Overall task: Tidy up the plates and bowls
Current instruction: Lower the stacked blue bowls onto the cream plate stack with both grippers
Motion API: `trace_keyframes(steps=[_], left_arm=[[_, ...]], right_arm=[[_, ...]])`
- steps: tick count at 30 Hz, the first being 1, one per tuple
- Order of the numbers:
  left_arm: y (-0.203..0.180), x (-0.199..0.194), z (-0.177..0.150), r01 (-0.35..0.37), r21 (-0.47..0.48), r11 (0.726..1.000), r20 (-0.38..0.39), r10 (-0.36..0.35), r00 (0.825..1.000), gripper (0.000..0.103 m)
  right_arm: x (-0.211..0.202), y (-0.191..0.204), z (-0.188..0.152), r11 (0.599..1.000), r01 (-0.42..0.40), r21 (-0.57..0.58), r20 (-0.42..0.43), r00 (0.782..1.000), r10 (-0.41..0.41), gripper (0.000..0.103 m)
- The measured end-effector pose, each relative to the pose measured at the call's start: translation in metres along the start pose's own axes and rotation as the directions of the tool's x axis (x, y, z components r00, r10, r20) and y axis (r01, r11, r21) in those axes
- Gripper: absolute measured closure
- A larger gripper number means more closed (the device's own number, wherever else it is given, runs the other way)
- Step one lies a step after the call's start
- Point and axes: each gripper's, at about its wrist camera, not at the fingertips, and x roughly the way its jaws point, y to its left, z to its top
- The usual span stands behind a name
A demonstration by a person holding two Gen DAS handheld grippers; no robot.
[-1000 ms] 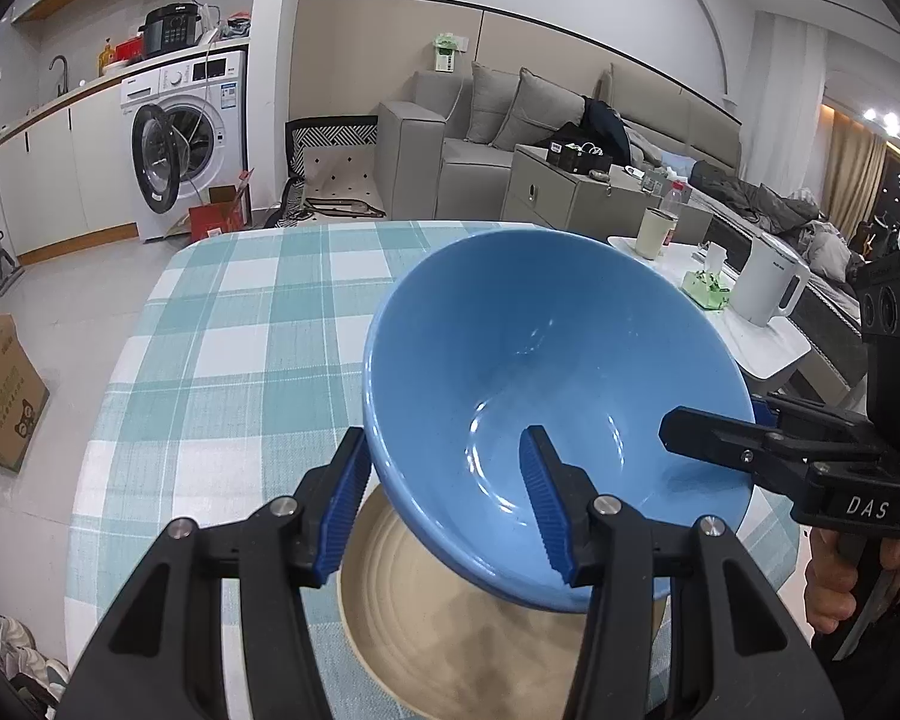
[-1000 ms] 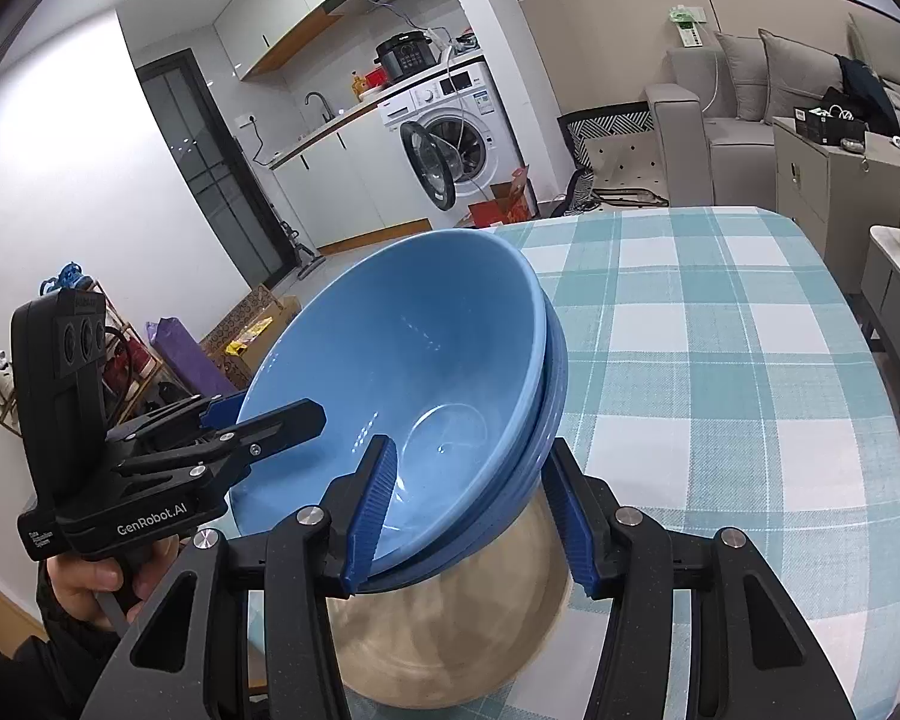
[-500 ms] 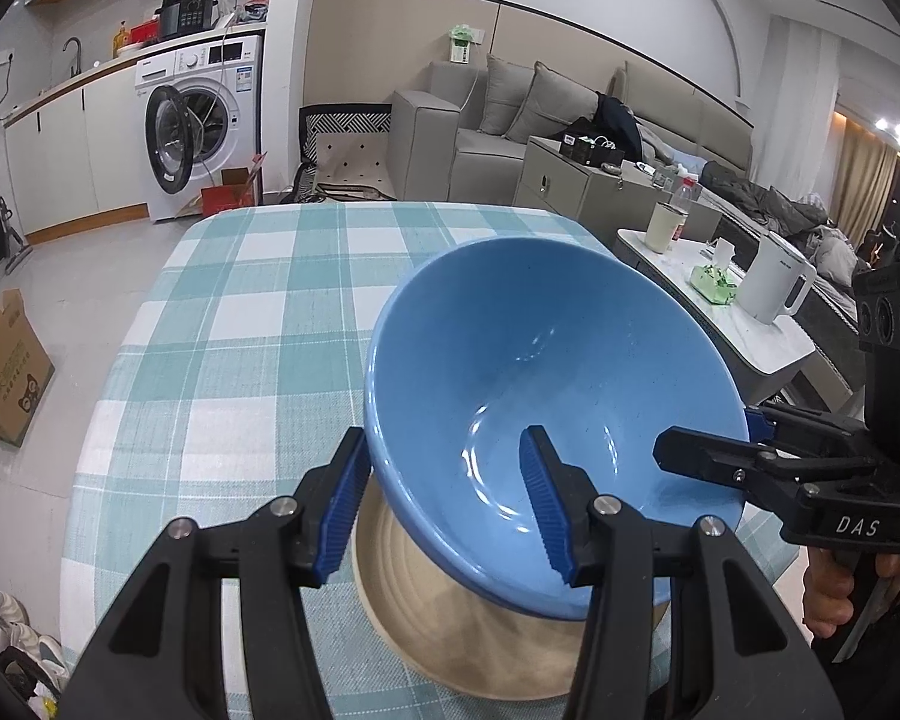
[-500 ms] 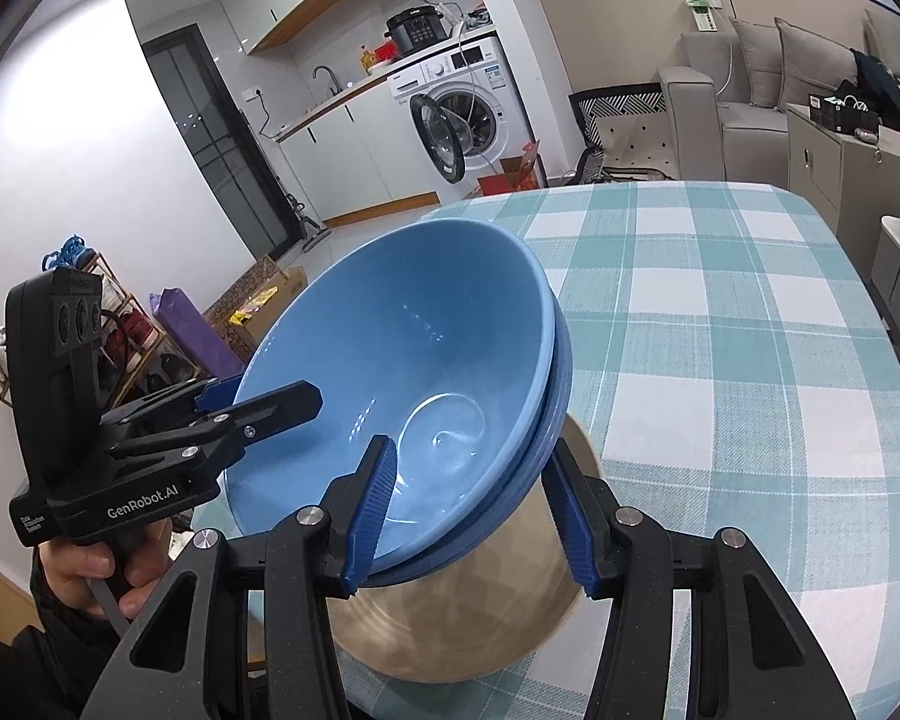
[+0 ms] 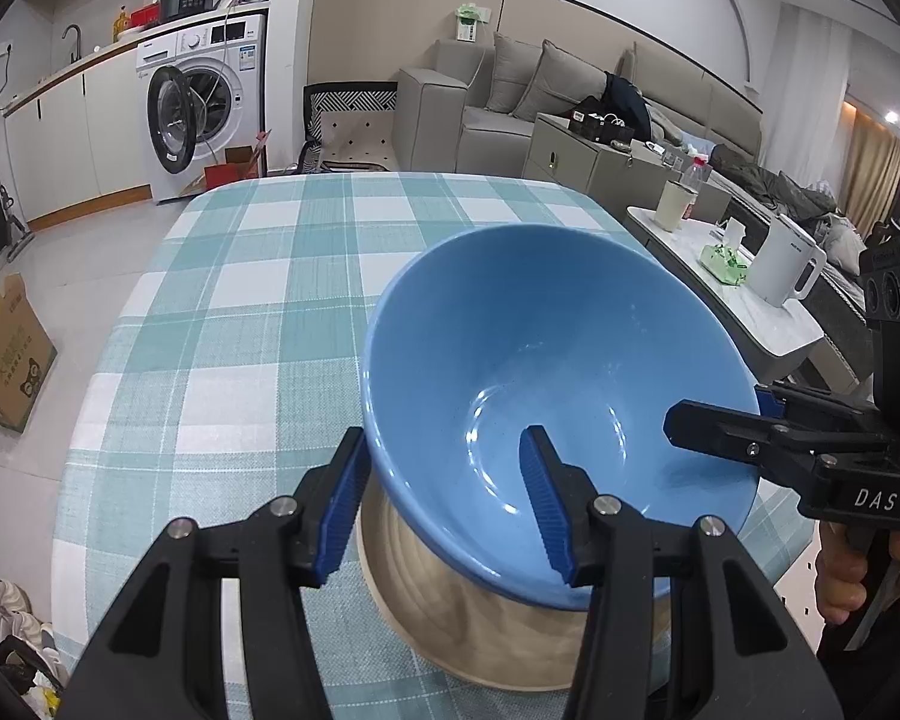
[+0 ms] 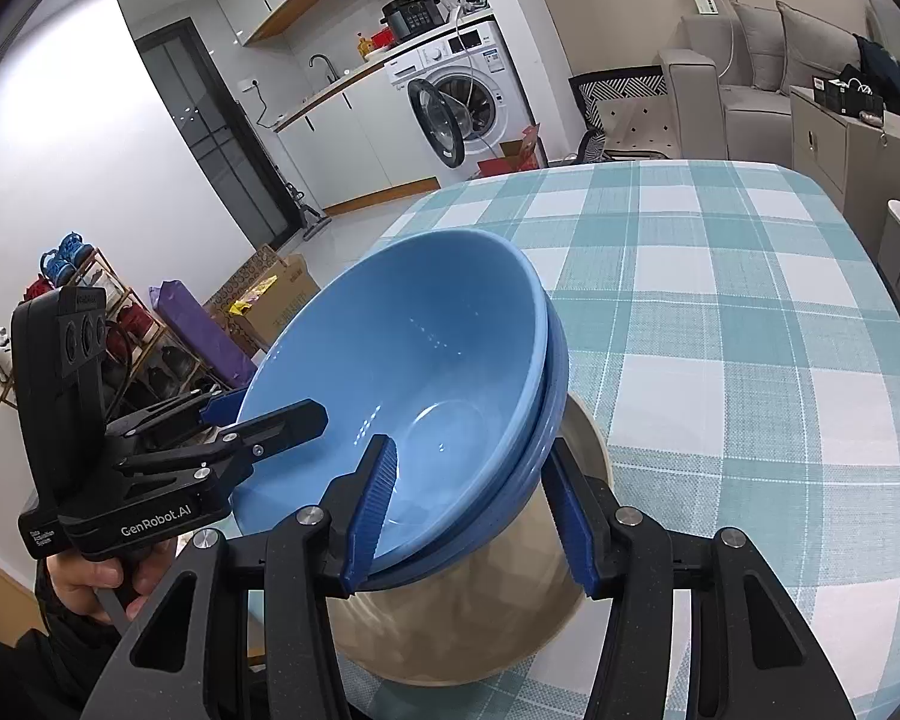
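Checked cloth is covering the worktop (image 5: 222, 324), where both tools are carrying blue bowls (image 5: 546, 384) just above a beige plate (image 6: 480, 618). Left tool (image 5: 444, 504) and right tool (image 6: 471, 510) are each partly closed, clamping opposite rims. Lowering evenly is probably best, keeping the stack level and centred. Two glossy bowls are sitting nested, tilted.

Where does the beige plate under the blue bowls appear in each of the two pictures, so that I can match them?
Left wrist view: the beige plate is at bottom centre, under the blue bowls, between the left gripper's fingers.
Right wrist view: the plate is at bottom centre, right of the bowls, behind the right gripper's fingers.
Shared landmark: the washing machine beyond the table.
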Motion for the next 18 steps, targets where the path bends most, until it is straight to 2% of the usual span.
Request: trace_keyframes(steps=[18], left_arm=[[0.0051,-0.0023,-0.0064,-0.017,-0.001,1.000,-0.015,0.017,1.000,0.052]], right_arm=[[0.0036,0.0034,-0.0008,0.999,-0.030,0.011,-0.015,0.999,0.030,0.052]])
